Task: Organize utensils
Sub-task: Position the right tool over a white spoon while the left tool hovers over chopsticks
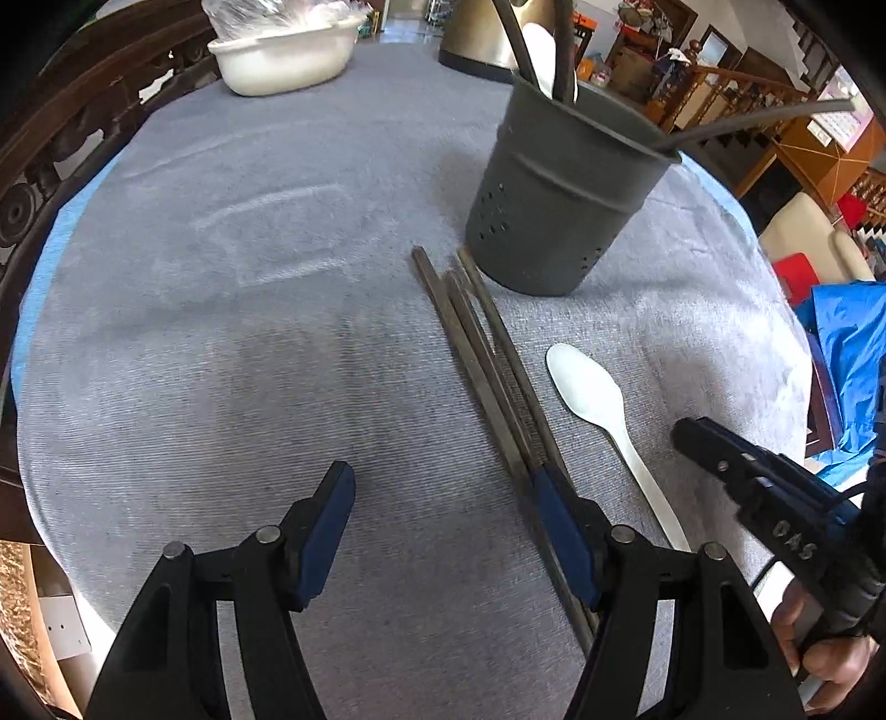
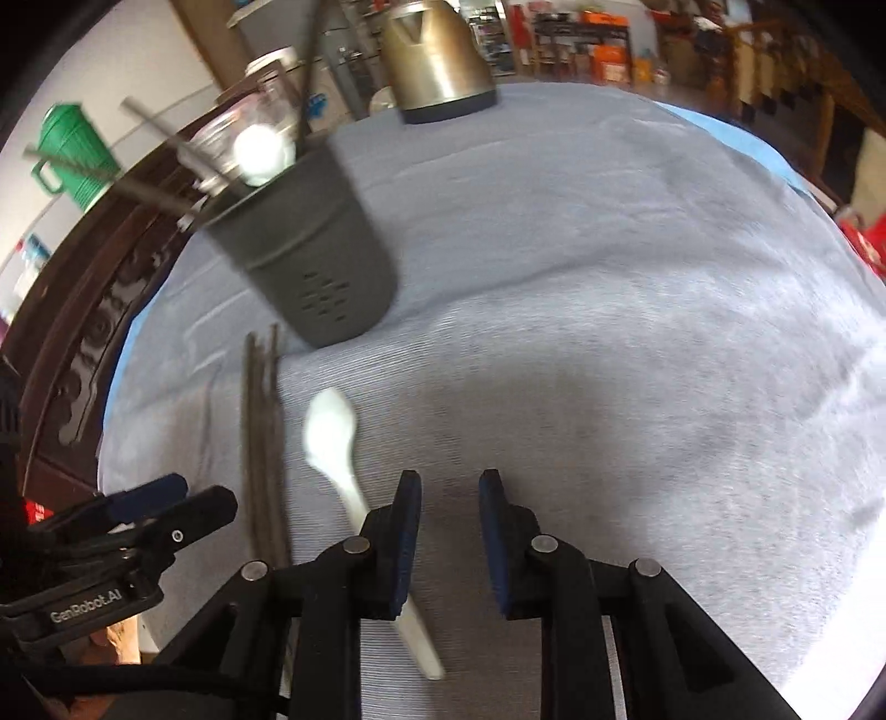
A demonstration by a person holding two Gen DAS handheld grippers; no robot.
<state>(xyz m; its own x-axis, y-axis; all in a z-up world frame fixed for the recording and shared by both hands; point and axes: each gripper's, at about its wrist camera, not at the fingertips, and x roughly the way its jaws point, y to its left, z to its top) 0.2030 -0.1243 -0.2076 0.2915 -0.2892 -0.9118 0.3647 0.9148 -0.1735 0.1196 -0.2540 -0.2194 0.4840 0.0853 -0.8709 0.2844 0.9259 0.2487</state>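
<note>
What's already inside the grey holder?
Sticking out of the holder are a white spoon and several dark chopsticks. Its wall hides their lower ends and anything shorter lying at the bottom.

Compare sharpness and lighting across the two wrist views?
Left wrist: sharp; holder, chopsticks and spoon crisp, fisheye bends the cloth edge, soft shadow mid-cloth. Right wrist: motion-blurred; spoon and holder smeared, bright washout on the cloth's right side.
</note>
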